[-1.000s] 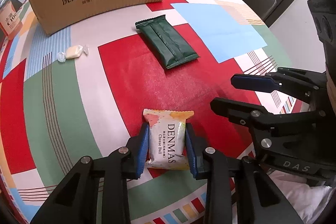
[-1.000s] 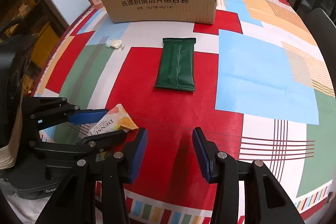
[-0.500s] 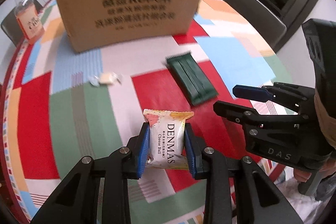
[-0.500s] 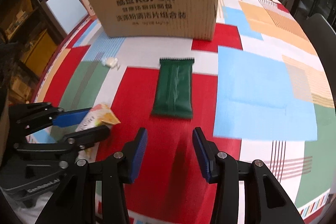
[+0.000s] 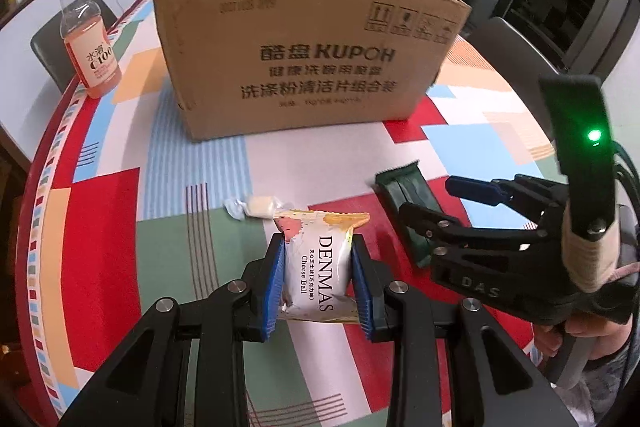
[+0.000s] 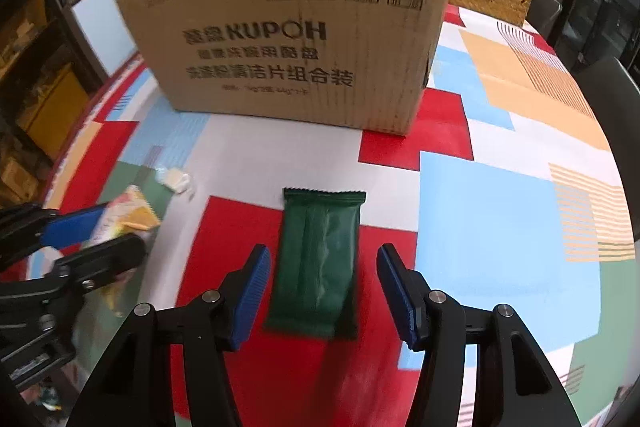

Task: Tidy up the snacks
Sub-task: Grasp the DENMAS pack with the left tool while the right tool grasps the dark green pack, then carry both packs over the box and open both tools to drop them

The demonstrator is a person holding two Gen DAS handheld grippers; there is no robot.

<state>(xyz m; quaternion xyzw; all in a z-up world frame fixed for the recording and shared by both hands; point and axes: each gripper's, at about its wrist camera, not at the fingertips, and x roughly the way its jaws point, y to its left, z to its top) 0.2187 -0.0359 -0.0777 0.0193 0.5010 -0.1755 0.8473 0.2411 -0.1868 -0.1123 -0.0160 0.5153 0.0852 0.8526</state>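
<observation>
Left tool (image 5: 318,279): blue pads clamped on the two sides of the white "DENMAS Cheese Ball" packet (image 5: 320,269), packet held upright and clear of the desk (image 5: 120,211). A second ago the same packet sat low over the red patch with only the box's printed wall in view; now the left wrist view takes in the whole cardboard box (image 5: 308,55), including its open top rim, so the packet has come up and toward the box. Grip unchanged.

Right tool (image 6: 320,287): jaws apart and just opened wider than in the earlier frames. The green wrapper (image 6: 320,259) lies flat on the desk between the pads, clear gaps on both sides, no pad touching it. Earlier it lay well ahead of the fingertips; now its near half sits inside the jaw span.

Other items: wrapped pale candy (image 5: 258,207) on the desk just beyond the held packet; orange drink bottle (image 5: 90,39) upright near the desk's left edge, apart from the box.

Edges and room: box stands toward the far side of the round desk, top open. White and blue cloth between the candy and the box front is bare. Wide open cloth to the right of the green wrapper. Seen from the left wrist, the right tool (image 5: 452,203) is close alongside, over the wrapper's near end.
</observation>
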